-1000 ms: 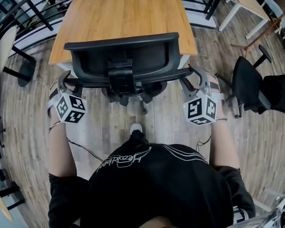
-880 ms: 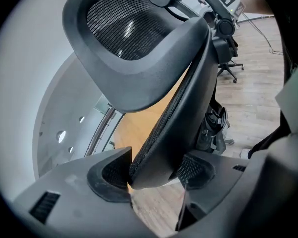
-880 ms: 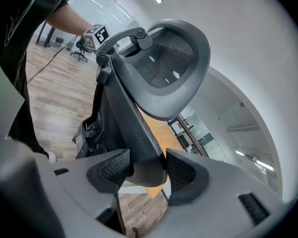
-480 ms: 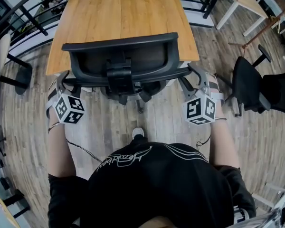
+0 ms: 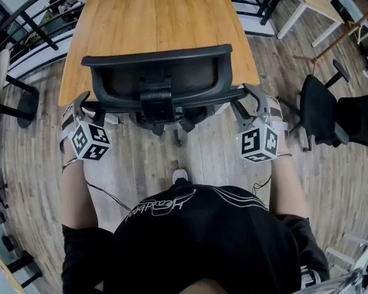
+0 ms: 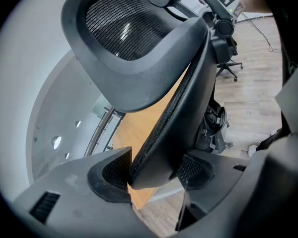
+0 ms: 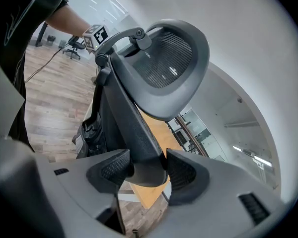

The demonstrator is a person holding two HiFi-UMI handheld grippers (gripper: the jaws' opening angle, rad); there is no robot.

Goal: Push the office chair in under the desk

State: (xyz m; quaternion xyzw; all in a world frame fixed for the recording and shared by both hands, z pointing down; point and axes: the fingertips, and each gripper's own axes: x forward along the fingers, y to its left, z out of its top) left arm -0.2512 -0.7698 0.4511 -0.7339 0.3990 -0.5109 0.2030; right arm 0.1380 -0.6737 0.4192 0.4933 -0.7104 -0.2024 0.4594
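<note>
A black mesh-backed office chair [image 5: 159, 78] stands at the near edge of a wooden desk [image 5: 153, 17], its seat tucked partly under the top. My left gripper [image 5: 87, 107] is shut on the left edge of the chair's backrest [image 6: 164, 128]. My right gripper [image 5: 248, 105] is shut on the right edge of the backrest [image 7: 139, 143]. In both gripper views the backrest rim fills the gap between the pads, and the headrest [image 6: 129, 43] [image 7: 171, 63] curves above.
A second black chair [image 5: 322, 112] stands on the wood floor to the right. White desks [image 5: 319, 5] sit at the far right, and black railings [image 5: 24, 23] run along the far left. My shoe [image 5: 180, 176] is on the floor behind the chair.
The chair has rolled a little further toward the desk with both grippers holding its backrest; more of the seat is hidden under the desktop.
</note>
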